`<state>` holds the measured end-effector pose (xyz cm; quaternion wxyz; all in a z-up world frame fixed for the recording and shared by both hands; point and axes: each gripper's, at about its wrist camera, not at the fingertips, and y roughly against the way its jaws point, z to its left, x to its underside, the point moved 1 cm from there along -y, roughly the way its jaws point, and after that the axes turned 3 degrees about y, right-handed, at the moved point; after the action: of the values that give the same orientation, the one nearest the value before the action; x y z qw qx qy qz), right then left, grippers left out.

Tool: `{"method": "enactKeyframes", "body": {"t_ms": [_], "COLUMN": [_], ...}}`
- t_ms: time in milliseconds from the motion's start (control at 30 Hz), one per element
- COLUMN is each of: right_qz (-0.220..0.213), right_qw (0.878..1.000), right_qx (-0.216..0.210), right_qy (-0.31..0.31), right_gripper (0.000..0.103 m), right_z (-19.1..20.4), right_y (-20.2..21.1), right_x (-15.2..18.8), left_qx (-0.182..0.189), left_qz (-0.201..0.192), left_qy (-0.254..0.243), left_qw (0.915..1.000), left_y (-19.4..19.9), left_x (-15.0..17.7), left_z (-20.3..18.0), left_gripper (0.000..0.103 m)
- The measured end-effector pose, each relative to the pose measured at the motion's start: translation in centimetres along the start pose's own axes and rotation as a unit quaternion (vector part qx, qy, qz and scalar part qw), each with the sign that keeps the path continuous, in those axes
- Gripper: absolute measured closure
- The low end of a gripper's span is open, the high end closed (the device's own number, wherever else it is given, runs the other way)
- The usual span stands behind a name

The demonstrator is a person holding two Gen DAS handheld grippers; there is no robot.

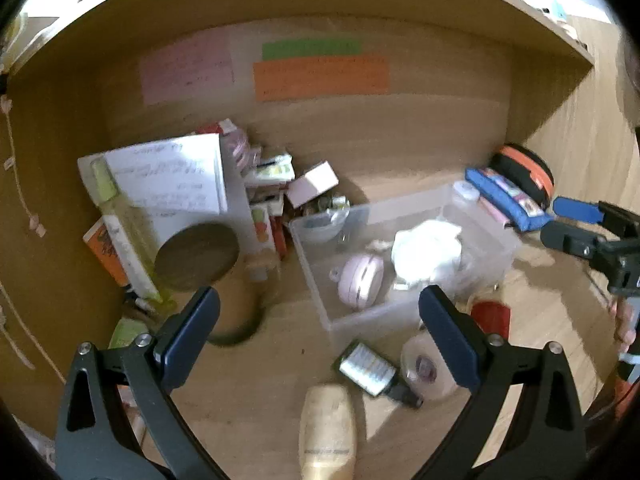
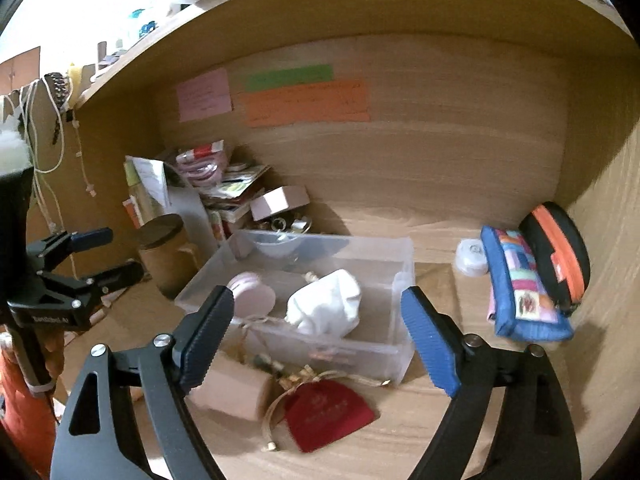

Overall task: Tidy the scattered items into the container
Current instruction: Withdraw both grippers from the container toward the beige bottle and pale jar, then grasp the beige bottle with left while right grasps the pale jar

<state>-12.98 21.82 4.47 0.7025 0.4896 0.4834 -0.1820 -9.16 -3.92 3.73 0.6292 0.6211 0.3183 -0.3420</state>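
A clear plastic container (image 1: 316, 248) (image 2: 404, 280) stands on the wooden desk. It holds a pink round case (image 1: 360, 282) (image 2: 252, 294), a white crumpled cloth (image 1: 426, 250) (image 2: 326, 306) and a small clear bowl (image 1: 324, 226). My left gripper (image 1: 320, 328) is open and empty above the desk, in front of the container. A beige bottle (image 1: 328, 432), a black comb-like item (image 1: 370, 368) and a tape roll (image 1: 426, 366) lie below it. My right gripper (image 2: 316, 336) is open and empty over the container's front wall. A red pouch (image 2: 330, 414) (image 1: 492, 318) and a pink roll (image 2: 232, 390) lie in front.
A pile of papers, books and boxes (image 1: 180, 184) (image 2: 224, 188) fills the back left corner, with a cork-lidded jar (image 1: 196, 256) (image 2: 164, 252). A blue patchwork pouch (image 2: 520, 292) (image 1: 508, 196), an orange-black case (image 2: 556, 252) and a white round tin (image 2: 472, 258) sit at right. Desk walls enclose the sides.
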Motion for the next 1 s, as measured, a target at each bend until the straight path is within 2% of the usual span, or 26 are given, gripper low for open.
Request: {"method": "enactKeyframes", "body": {"t_ms": [267,600,767,1000], "right_qz": [0.03,0.068,0.094,0.126], "right_qw": [0.999,0.997,0.995,0.992], "right_qx": [-0.01,-0.036,-0.031,-0.023], "right_qy": [-0.008,-0.021,-0.025,-0.017], "right_gripper": [0.019,0.019,0.019,0.019], "right_z": [2.5,5.5,6.3,7.2], "right_y": [-0.9,-3.1,-4.7,-7.1], "right_x": [2.6,5.3,6.4,7.5], "left_qx": [-0.009,0.01,0.013,0.023], "left_qz": [0.039,0.095,0.117,0.122], "left_qy": [-0.012,0.012,0.009,0.003], "left_qw": [0.9991,0.9954,0.993,0.9923], "left_y": [0.2,-1.7,-3.2,-3.9], "left_x": [4.5,8.7,10.1,10.5], "left_z": [0.8,2.2,2.3,2.4], "left_gripper": [0.002,0.002,0.002,0.002]}}
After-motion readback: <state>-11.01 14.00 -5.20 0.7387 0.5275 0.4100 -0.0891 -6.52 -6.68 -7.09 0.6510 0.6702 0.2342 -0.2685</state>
